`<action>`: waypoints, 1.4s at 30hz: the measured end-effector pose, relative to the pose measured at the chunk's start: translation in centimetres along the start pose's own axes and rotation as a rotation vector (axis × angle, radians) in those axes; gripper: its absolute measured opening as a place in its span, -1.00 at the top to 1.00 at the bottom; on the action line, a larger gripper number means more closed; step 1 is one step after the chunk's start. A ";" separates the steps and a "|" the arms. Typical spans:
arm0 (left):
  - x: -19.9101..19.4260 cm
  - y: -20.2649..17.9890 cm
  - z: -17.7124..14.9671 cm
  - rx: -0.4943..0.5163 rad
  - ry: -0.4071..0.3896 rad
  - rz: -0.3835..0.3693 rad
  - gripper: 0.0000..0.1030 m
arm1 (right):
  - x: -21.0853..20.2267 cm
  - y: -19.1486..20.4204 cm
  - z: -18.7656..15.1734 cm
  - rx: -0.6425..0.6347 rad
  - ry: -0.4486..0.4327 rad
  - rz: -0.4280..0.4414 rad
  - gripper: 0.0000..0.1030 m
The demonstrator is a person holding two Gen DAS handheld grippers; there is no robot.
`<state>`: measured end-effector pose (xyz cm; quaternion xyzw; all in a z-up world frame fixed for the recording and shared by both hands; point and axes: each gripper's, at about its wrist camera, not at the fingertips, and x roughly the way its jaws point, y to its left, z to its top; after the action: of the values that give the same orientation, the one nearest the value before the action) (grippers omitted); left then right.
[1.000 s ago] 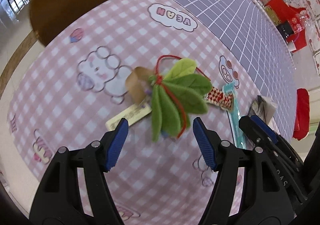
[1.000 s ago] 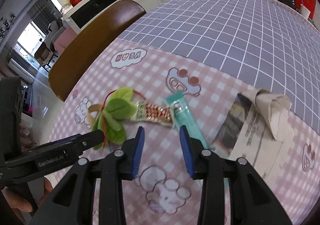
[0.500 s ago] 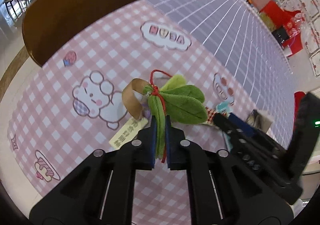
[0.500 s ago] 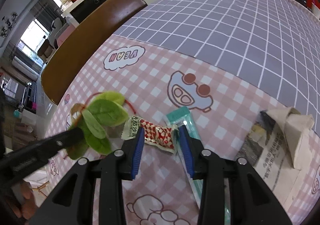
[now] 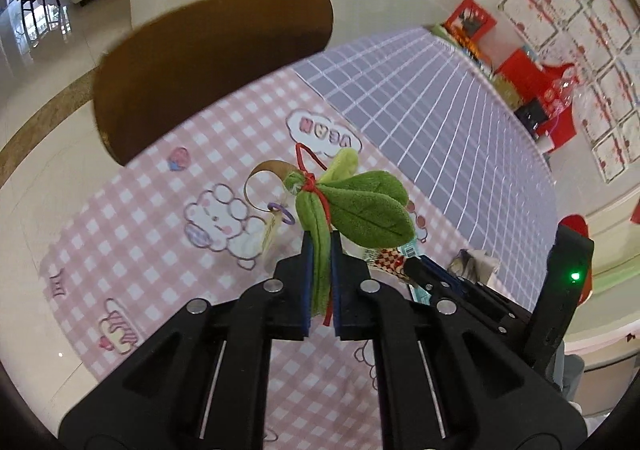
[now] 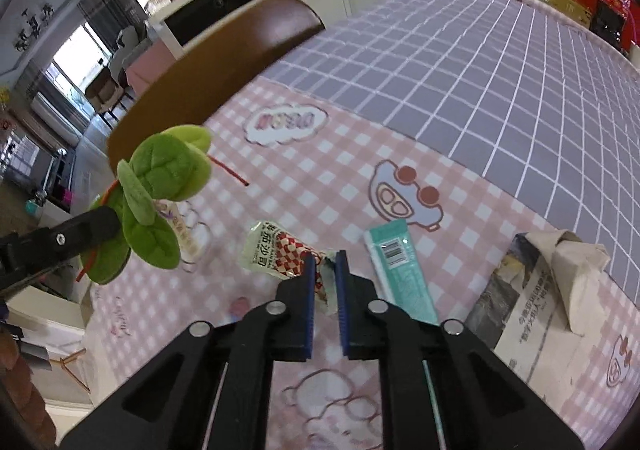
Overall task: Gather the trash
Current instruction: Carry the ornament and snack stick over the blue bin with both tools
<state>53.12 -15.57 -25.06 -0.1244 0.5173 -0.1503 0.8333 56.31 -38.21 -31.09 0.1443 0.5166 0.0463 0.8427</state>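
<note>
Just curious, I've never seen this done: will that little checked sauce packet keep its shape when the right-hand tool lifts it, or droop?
It will probably droop. The sauce packet is a thin flat pouch, and the right gripper is closing on just its torn end, so the rest would hang. It looks light. The glossy film might slip from the pads.

Bare purple-grid table (image 6: 500, 62) is left open beyond. Passage on the right is blocked by folded newspaper (image 6: 532, 290); chair back (image 6: 224, 62) is pressed against the far edge.
</note>
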 end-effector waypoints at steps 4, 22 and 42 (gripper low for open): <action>-3.4 2.3 -0.6 -0.026 -0.050 0.002 0.86 | -2.0 2.6 -0.4 -0.005 -0.025 0.031 0.81; -21.8 23.0 -13.1 -0.297 -0.140 0.173 0.86 | -3.0 26.5 -12.0 -0.199 0.103 0.298 0.81; -22.5 33.6 -21.3 -0.506 0.083 0.222 0.85 | -3.5 36.1 -20.1 -0.297 0.216 0.325 0.81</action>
<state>28.60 22.91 -28.01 -0.2650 0.5826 0.0707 0.7651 39.49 -0.62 -26.09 0.0944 0.5612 0.2720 0.7760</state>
